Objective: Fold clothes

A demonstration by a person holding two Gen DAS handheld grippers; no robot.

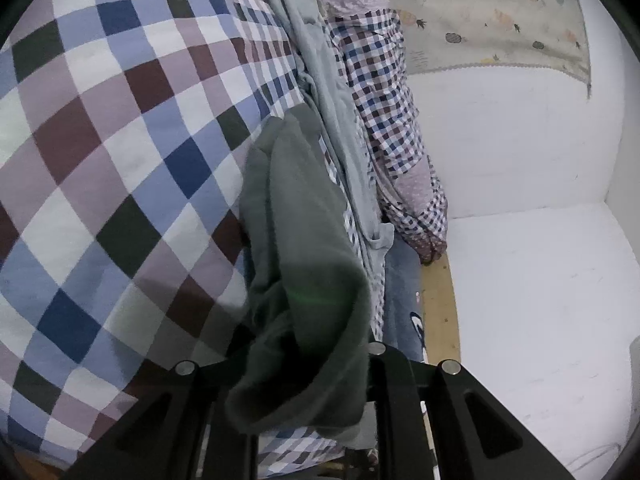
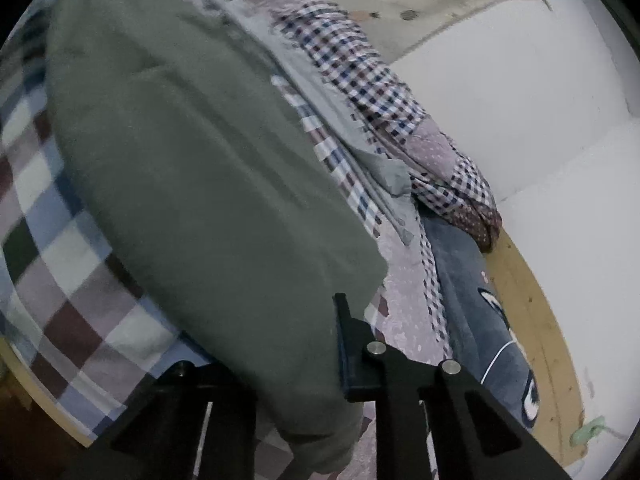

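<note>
The soft grey-green knit garment (image 2: 208, 184) fills the centre of the right wrist view over the checked bedspread (image 2: 60, 288). Both the left gripper (image 1: 304, 384) and right gripper (image 2: 288, 376) pinch its limp, light cloth; edges or corners look the best holds.

Home bedroom, checked bedsheet (image 1: 120, 160), wooden bed frame (image 2: 536, 320), white wall (image 1: 520, 140), heaped clothes (image 1: 384, 92)
</note>
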